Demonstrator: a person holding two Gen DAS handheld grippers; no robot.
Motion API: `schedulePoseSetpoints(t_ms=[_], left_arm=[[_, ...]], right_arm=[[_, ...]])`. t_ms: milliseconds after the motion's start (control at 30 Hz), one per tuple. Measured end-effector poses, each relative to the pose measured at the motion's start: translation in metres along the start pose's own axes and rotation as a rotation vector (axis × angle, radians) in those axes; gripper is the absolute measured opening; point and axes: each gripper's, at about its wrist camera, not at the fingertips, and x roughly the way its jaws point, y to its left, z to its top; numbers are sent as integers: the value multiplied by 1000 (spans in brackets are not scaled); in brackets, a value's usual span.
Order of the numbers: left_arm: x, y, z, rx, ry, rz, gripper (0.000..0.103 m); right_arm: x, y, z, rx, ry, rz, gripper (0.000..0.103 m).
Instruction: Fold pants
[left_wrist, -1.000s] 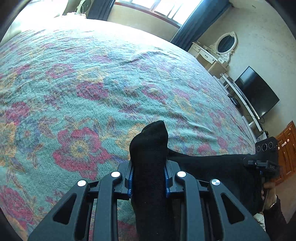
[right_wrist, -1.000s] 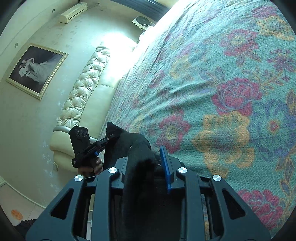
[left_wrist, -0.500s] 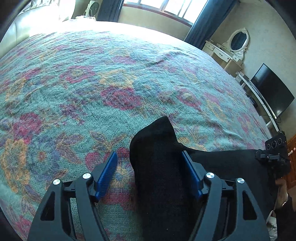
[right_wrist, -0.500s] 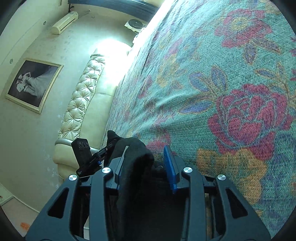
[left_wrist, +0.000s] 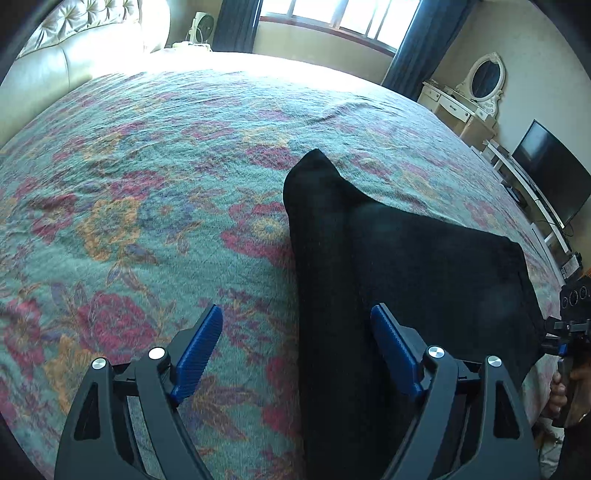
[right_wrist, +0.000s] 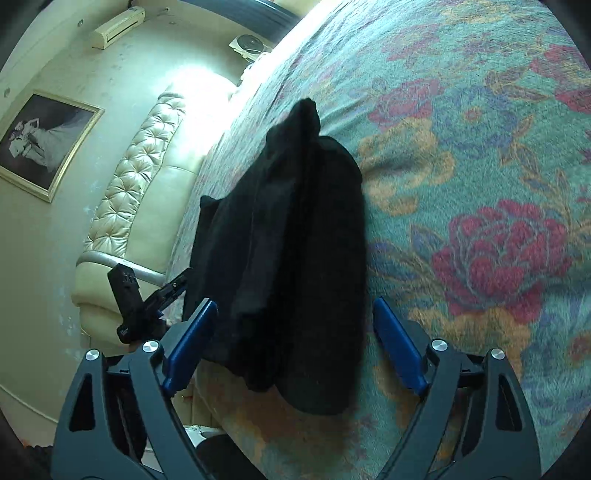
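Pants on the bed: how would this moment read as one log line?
step: pants released | left claw: open | right claw: open | black pants: lying on flowered bedspread

The pants (left_wrist: 388, 266) are plain black. The bedspread (left_wrist: 147, 192) is teal, patterned with crimson roses, orange-yellow blooms and purple-blue leaves. Both grippers are black with blue pads (right_wrist: 399, 354) and silver screws. The headboard (right_wrist: 129, 192) is cream tufted leather; the curtains (left_wrist: 410, 48) are dark blue.
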Motion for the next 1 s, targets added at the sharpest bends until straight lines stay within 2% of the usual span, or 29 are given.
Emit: schedulePoseSetpoints(t_ms=[67, 133, 200, 267, 433, 600, 667, 733, 867, 1000], left_arm=[[-7, 1, -14, -26, -9, -6, 82], [-11, 7, -22, -93, 2, -37, 83], [-16, 13, -28, -159, 6, -67, 83], [-24, 14, -35, -178, 2, -64, 83], [-48, -2, -57, -132, -4, -57, 83], [-74, -24, -84, -122, -26, -41, 83], [-84, -37, -96, -108, -39, -22, 83], [-92, -51, -106, -84, -51, 12, 83], [-112, -79, -126, -6, -106, 61, 83], [-124, -94, -135, 47, -110, 99, 83]], right_arm=[[-6, 5, -12, -46, -2, -66, 84], [-16, 1, -22, -47, -16, -93, 81], [-28, -8, -31, 13, -50, -79, 80], [-41, -13, -40, 70, -82, -85, 80], [-58, 1, -75, 91, -121, -150, 81], [-54, 35, -117, 47, -173, -264, 81], [-47, 56, -128, 8, -186, -305, 83], [-41, 78, -137, -46, -208, -357, 90], [-30, 121, -146, -173, -222, -435, 90], [-28, 154, -149, -254, -239, -451, 90]])
